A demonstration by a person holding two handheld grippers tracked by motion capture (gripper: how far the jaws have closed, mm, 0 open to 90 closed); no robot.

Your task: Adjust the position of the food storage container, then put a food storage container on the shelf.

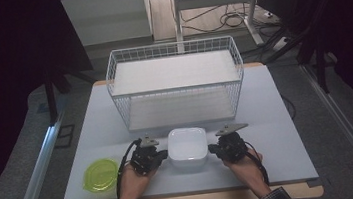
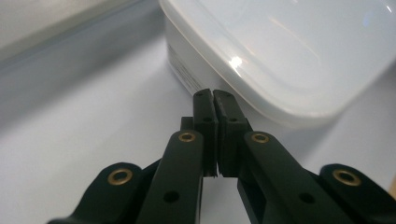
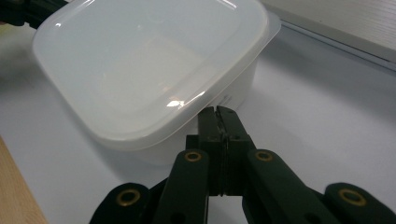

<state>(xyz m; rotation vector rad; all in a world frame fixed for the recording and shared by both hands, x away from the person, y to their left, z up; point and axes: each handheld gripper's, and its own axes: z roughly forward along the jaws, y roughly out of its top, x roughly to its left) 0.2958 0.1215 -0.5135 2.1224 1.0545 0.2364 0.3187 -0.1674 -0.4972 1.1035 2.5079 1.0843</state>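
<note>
Left gripper [image 1: 163, 157] at box's [image 1: 187, 148] 9 o'clock, right gripper [image 1: 214, 149] at 3; both jaws pressed together, empty. Advise equal opposing pressure under lid rim, level push toward basket [image 1: 175, 87] at 12.

I count one white lidded container [image 1: 187, 147], one green lid [image 1: 101, 175], one wire basket [image 1: 176, 82], my two grippers.

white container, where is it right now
In the high view the white container sits near the table's front edge, between the left gripper and right gripper, before the wire basket.
</note>
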